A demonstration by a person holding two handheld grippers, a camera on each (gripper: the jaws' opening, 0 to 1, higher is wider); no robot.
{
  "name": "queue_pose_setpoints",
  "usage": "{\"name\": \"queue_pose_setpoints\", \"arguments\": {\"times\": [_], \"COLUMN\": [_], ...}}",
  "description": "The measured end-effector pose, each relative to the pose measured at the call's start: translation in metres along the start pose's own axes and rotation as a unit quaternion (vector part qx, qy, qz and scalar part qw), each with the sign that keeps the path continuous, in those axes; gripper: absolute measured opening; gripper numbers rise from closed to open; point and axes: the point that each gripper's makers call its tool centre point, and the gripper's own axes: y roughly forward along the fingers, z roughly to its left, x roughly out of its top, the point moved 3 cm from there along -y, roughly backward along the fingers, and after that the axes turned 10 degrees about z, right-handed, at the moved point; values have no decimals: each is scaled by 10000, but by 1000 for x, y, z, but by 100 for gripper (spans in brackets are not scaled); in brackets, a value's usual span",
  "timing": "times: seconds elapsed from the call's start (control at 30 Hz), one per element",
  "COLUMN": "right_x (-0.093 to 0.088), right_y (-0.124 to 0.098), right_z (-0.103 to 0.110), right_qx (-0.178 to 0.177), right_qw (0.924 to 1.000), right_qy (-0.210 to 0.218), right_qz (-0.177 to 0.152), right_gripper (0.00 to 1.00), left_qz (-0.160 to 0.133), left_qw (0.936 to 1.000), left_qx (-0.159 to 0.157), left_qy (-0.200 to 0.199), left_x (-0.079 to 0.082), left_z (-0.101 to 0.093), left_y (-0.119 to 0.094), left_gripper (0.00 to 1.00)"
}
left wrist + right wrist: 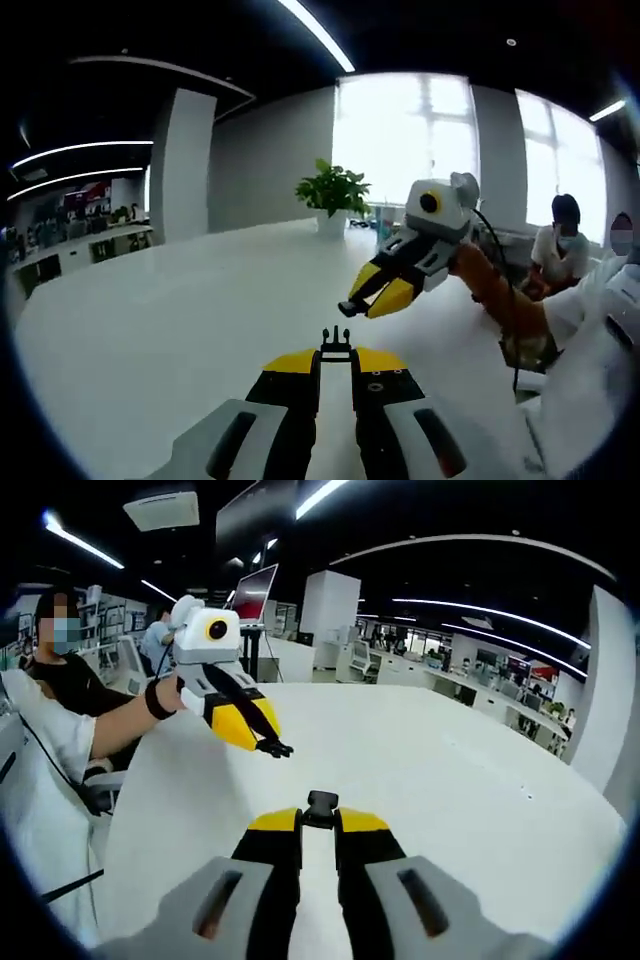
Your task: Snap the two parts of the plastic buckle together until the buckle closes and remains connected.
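A person is holding two grippers above a white table [150, 320]. The left gripper [336, 352] is clamping a pronged buckle part [336, 343]; the right gripper [320, 815] is clamping the socket part [321, 806], well apart.

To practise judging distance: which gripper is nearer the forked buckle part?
Left. The left gripper is shut on the forked buckle part; the right gripper hangs apart from it above the table, gripping the other buckle part.

Buckle parts [336, 343] mostly hidden between tool tips, shapes unclear
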Motion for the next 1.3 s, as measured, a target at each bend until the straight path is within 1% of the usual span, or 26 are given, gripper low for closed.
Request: {"name": "queue_pose_setpoints", "arguments": {"times": [0.07,0.13,0.23,0.3,0.4,0.47,0.6,0.63,0.7,0.8,1.1,1.2,1.27,1.3], "right_x": [-1,-2,-4,-6,-7,-6,-5,-5,-5,-7,-10,-15,-18,-19], "right_y": [2,3,4,5,7,8,7,6,6,5,6,9,11,11], "right_z": [4,6,7,8,13,16,20,22,23,25,28,36,38,40], "right_qx": [199,296,407,511,741,827,1044,1164,1285,1419,1507,1721,1798,1867], "right_qw": [9997,9994,9987,9982,9966,9956,9929,9915,9903,9885,9873,9831,9817,9804], "right_qy": [-136,-175,-279,-294,-328,-412,-552,-553,-515,-503,-462,-564,-561,-561], "right_qz": [45,68,118,135,150,155,154,150,139,157,193,266,266,286], "right_gripper": [11,11,11,11,11,11,11,11,11,11,11,11,11,11], "left_qz": [32,79,246,250,271,285,248,238,218,231,379,467,493,557], "left_qw": [9999,9998,9990,9988,9980,9973,9956,9948,9933,9926,9907,9897,9891,9878], "left_qx": [-93,-158,-210,-234,-369,-439,-706,-812,-951,-976,-1059,-1108,-1144,-1234], "left_qy": [39,119,310,355,426,513,556,568,622,684,760,776,789,768], "left_x": [-1,-3,-7,-8,-9,-10,-11,-12,-12,-13,-19,-25,-27,-30], "left_z": [-1,-1,0,-1,-4,-6,-8,-10,-14,-16,-20,-23,-25,-26], "left_y": [0,-1,-1,-1,-1,-1,-3,-3,-4,-5,0,3,5,6], "left_gripper": [10,10,10,10,10,10,10,10,10,10,10,10,10,10]}}
